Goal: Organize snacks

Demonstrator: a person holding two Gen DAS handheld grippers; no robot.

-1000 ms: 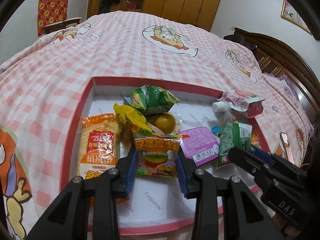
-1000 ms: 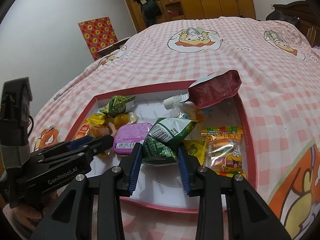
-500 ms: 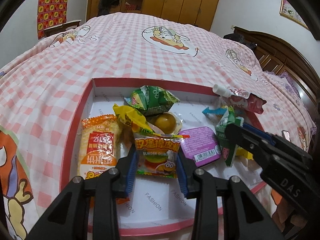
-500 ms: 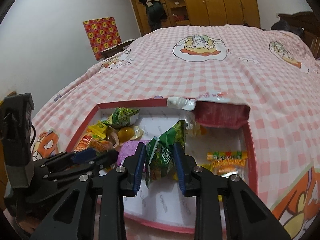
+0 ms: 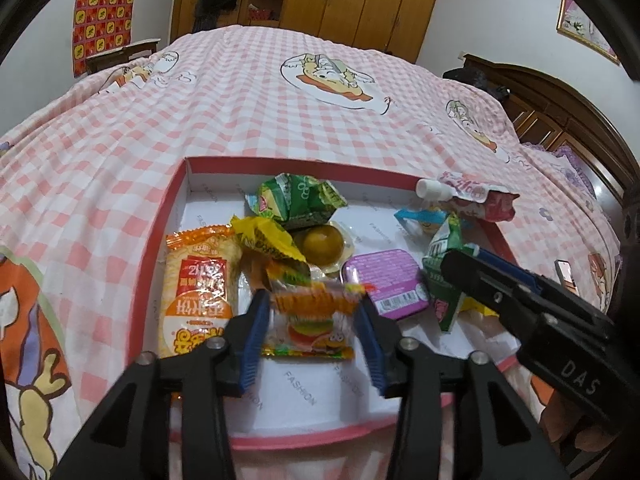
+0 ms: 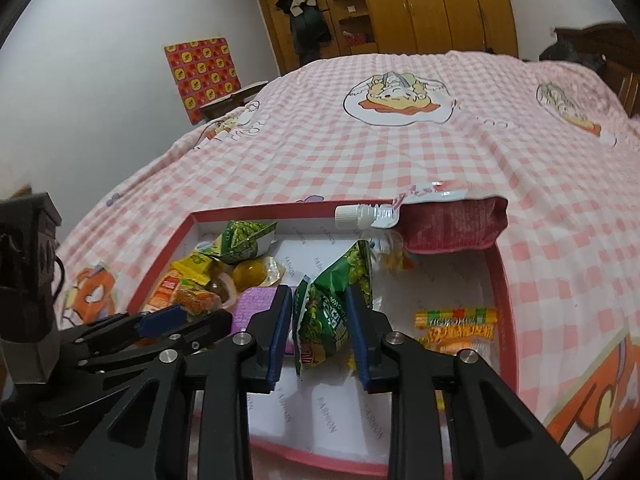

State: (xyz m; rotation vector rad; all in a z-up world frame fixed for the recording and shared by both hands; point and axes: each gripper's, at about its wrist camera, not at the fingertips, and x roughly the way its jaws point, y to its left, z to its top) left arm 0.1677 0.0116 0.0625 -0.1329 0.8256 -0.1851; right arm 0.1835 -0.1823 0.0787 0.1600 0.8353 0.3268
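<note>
Since half a second earlier, the burger gummy packet (image 5: 308, 326) had lifted and blurred between the left tongs (image 5: 311, 334), which were closed on its sides at lower centre. In the left view the box (image 5: 160, 240) lay on the bed (image 5: 260, 92); an orange packet (image 5: 198, 292) sat at its left, a purple tub (image 5: 386, 282) right of centre.

In the right view, the right tongs (image 6: 320, 334) pinched a green bag (image 6: 332, 314) upright at centre, above the box floor. A red pouch (image 6: 452, 222) rested on the far rim, and a second gummy packet (image 6: 456, 330) lay at right.
</note>
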